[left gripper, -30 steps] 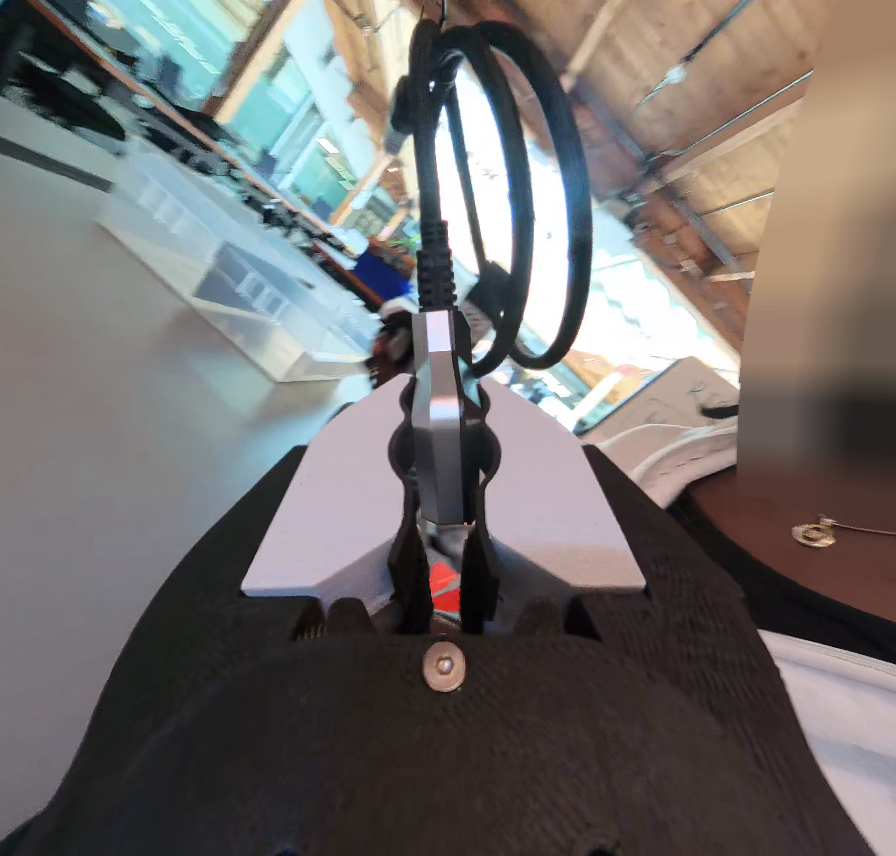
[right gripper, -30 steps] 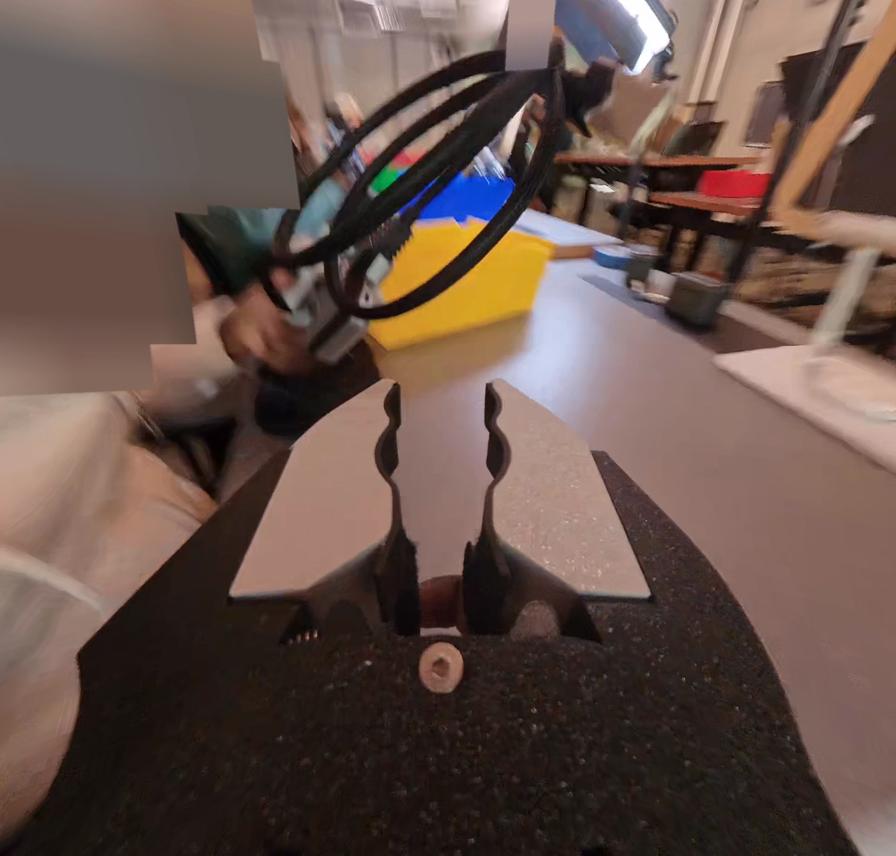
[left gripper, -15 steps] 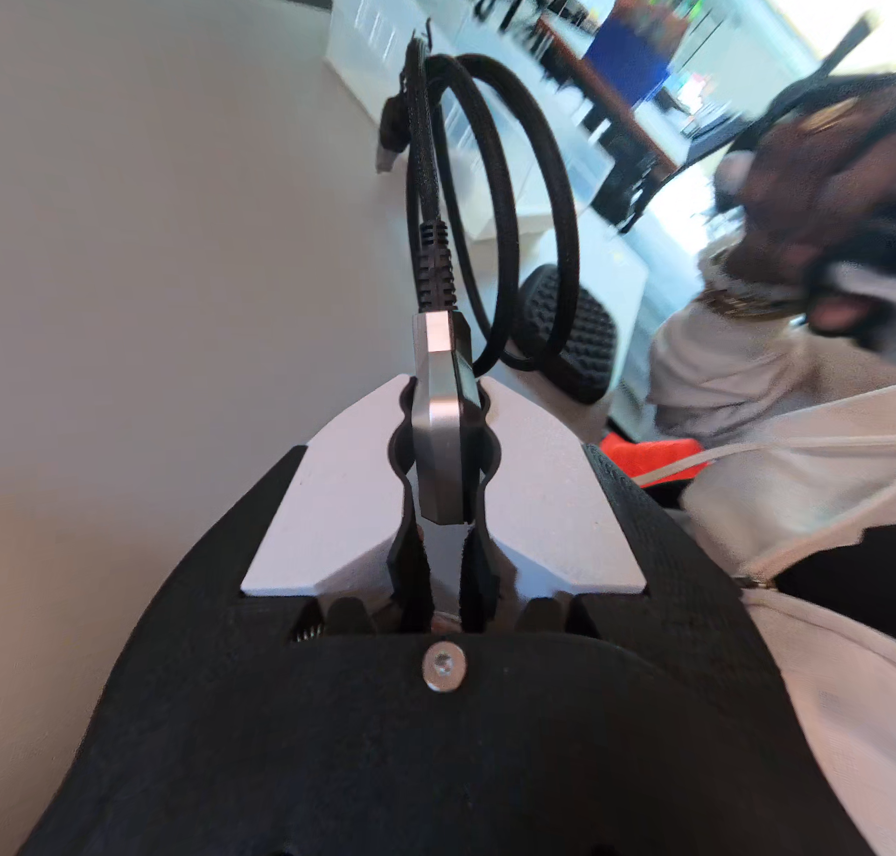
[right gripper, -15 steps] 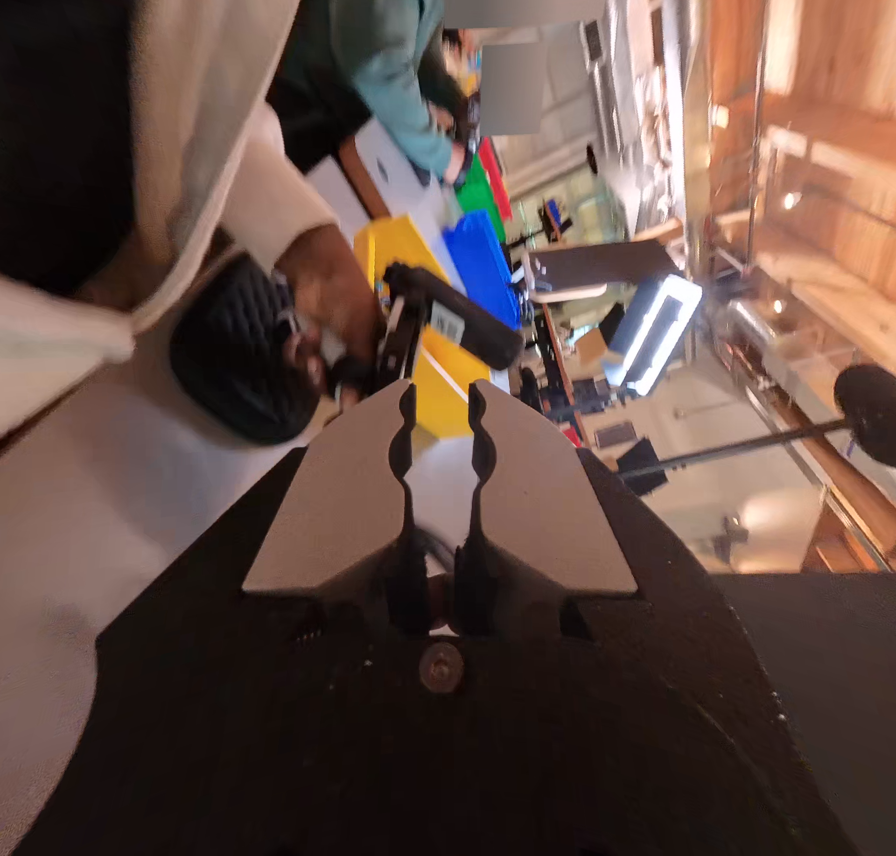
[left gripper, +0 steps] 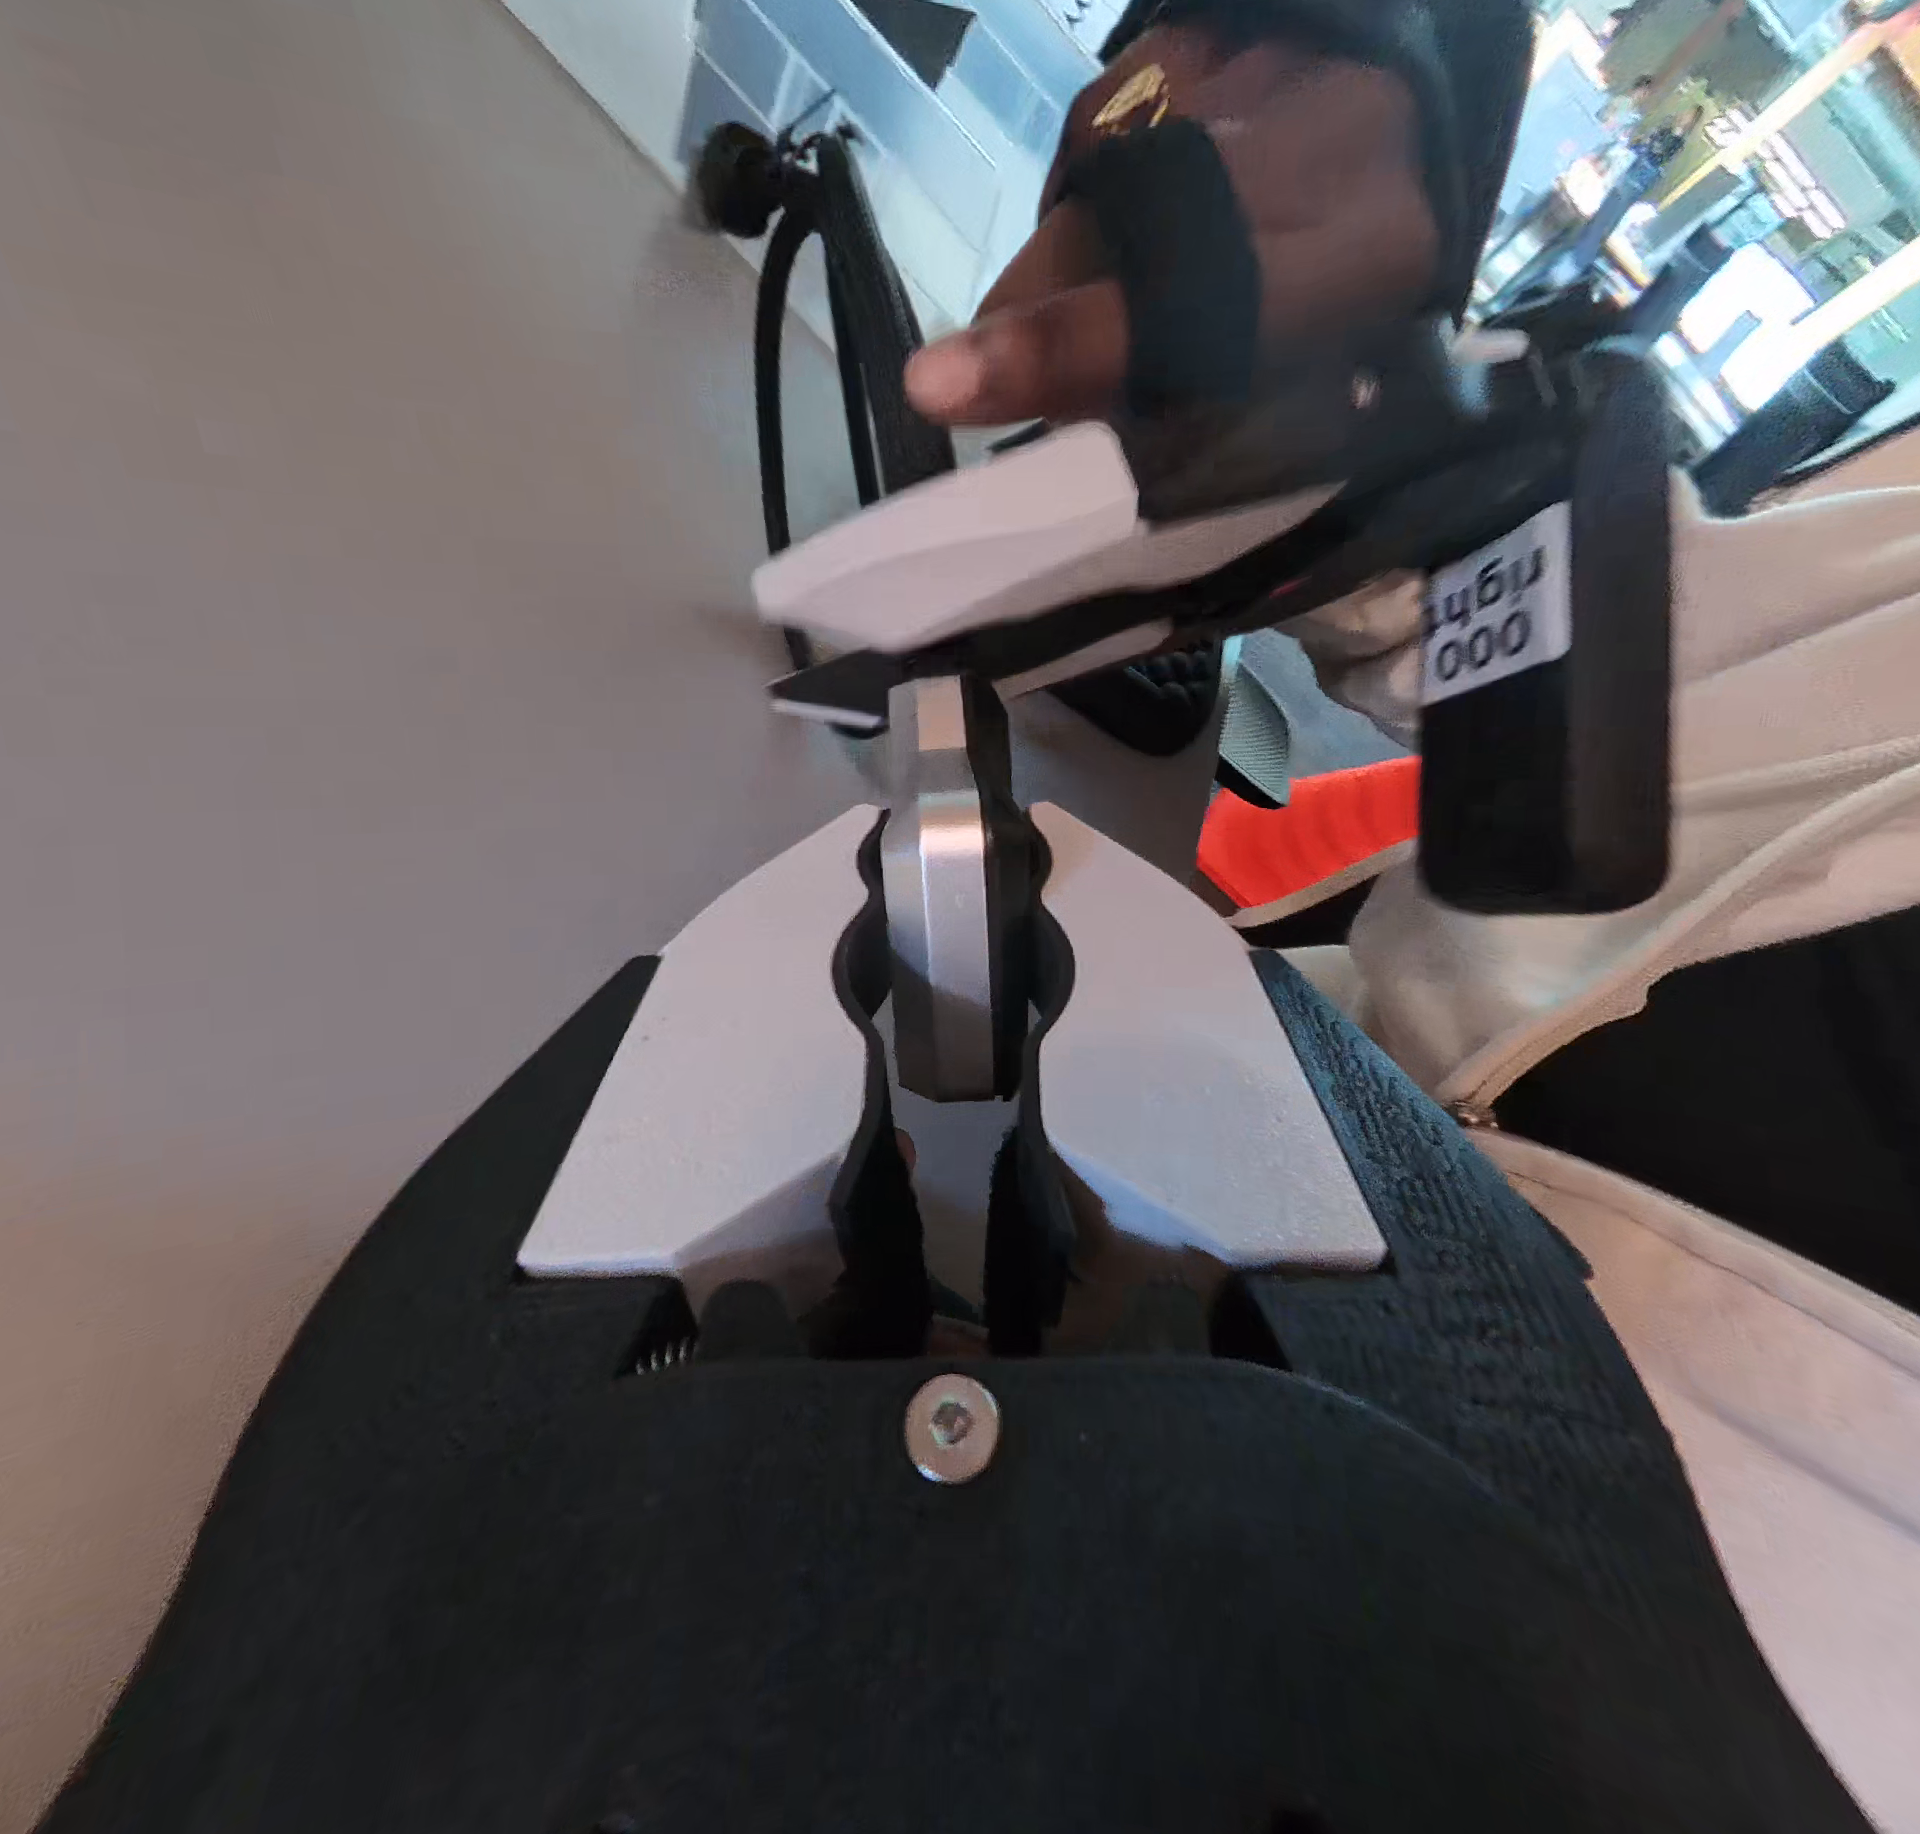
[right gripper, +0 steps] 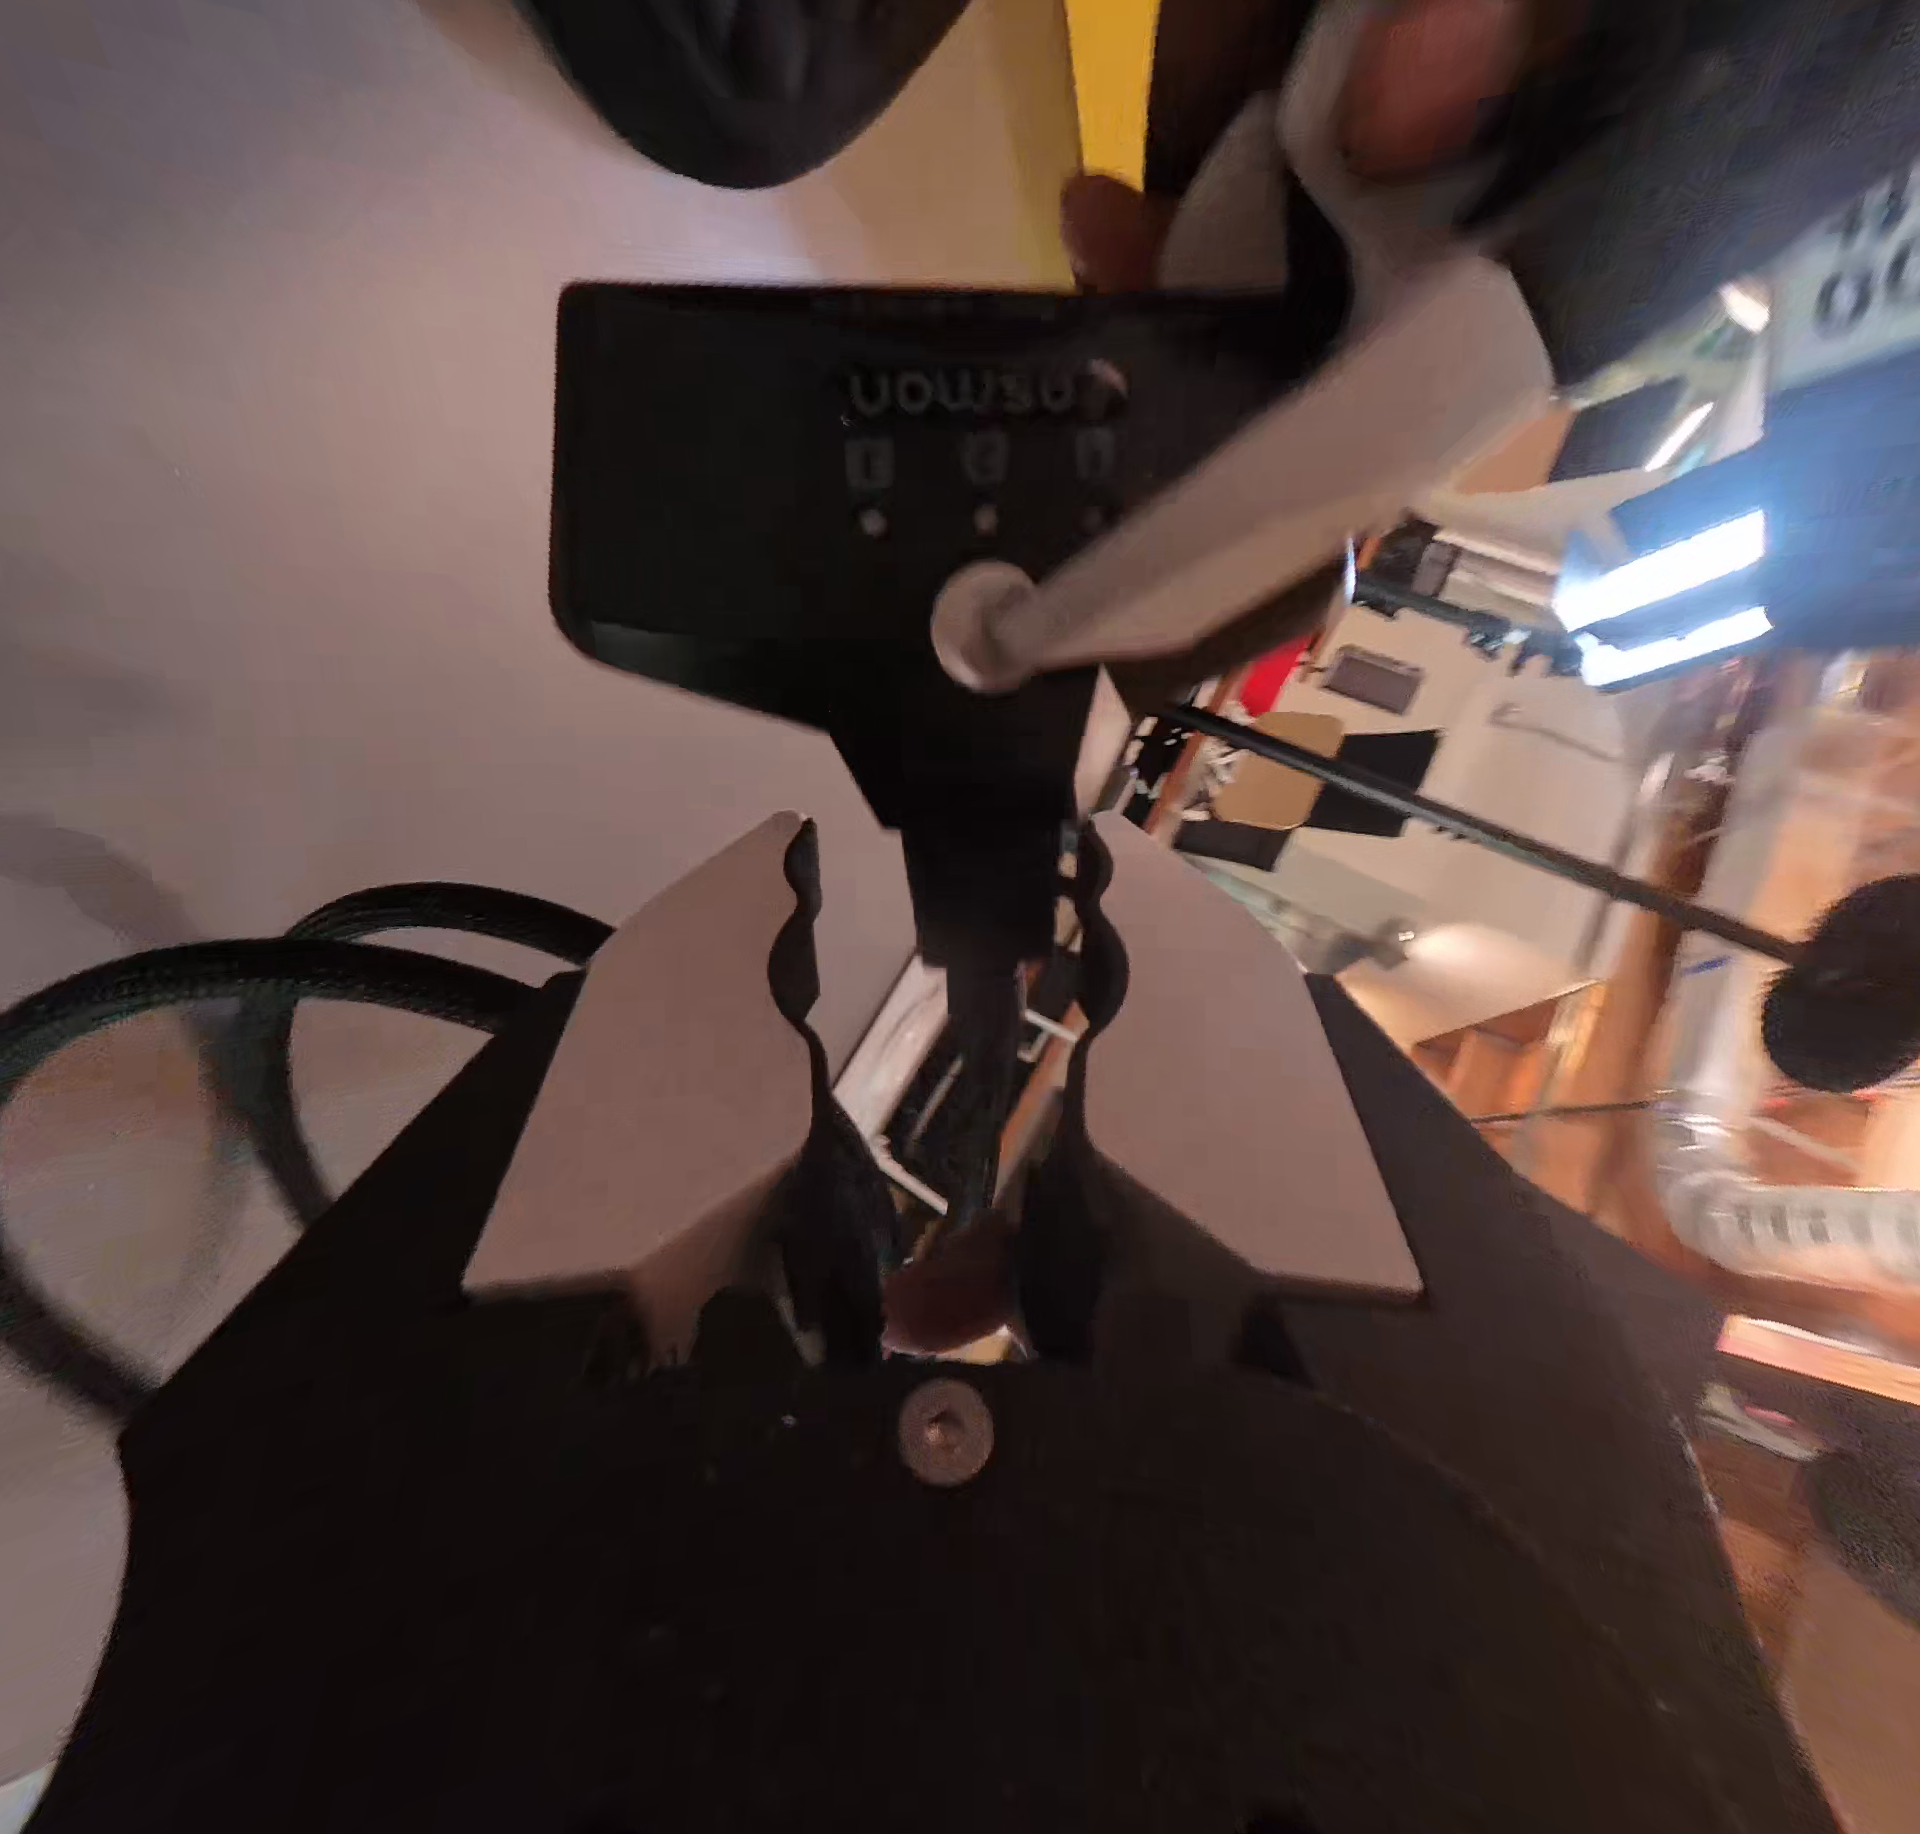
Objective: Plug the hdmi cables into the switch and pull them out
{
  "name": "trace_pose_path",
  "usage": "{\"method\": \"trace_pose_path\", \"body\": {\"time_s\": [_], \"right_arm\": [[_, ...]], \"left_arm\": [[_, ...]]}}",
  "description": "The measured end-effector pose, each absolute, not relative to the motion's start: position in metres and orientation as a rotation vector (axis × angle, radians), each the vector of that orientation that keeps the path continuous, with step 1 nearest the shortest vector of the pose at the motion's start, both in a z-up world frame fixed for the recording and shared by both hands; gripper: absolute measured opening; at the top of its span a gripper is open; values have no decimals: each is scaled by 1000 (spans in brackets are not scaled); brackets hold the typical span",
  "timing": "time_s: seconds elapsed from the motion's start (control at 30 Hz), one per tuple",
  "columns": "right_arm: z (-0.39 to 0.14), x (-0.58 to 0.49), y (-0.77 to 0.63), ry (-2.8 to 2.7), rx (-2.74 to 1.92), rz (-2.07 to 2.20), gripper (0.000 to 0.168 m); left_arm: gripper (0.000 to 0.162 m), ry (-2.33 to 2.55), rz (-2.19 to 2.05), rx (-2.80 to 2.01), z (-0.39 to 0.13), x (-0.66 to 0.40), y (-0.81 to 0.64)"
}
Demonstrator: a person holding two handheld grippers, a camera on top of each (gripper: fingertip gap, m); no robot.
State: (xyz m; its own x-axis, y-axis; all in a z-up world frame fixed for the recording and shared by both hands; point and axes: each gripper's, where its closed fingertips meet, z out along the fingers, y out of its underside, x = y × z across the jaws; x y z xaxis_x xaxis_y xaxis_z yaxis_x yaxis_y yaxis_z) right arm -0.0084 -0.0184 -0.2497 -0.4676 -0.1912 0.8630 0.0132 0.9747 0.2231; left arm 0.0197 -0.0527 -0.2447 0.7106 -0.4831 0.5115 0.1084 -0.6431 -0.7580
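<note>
the left gripper (left gripper: 951,963) clamps the flat silver-and-black switch (left gripper: 940,943); at 12 o'clock the right gripper (left gripper: 831,631), jaws parted, hides its black braided cable (left gripper: 831,330) plug.

Switch (right gripper: 790,475) partly covered by left claw (right gripper: 987,631); cable coil (right gripper: 208,974) cut off at left edge; background blurred.

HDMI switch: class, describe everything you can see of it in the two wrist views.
The HDMI switch is a flat black box with a silvery metal side, seen edge-on in the left wrist view. Its face bears a logo, three small marks and three dots in a row. The left gripper is shut on it. A black cable plug meets its near edge, between the open fingers of the right gripper.
</note>
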Motion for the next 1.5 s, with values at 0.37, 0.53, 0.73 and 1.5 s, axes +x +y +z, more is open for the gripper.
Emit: {"method": "trace_pose_path", "body": {"time_s": [0.37, 0.53, 0.73, 1.5], "right_arm": [[-263, 22, 0, -2076, -405, 230, 25], [-252, 30, 18, -1909, -708, 649, 25], [-261, 31, 24, -1900, -830, 783, 25], [-268, 30, 27, -1886, -868, 820, 25]], "left_arm": [[43, 324, -665, -1746, -197, 13, -51], [45, 224, -153, -1627, -157, -62, -95], [45, -9, 278, -2010, -195, -189, -160], [6, -127, 803, -2055, -197, -285, -160]]}}
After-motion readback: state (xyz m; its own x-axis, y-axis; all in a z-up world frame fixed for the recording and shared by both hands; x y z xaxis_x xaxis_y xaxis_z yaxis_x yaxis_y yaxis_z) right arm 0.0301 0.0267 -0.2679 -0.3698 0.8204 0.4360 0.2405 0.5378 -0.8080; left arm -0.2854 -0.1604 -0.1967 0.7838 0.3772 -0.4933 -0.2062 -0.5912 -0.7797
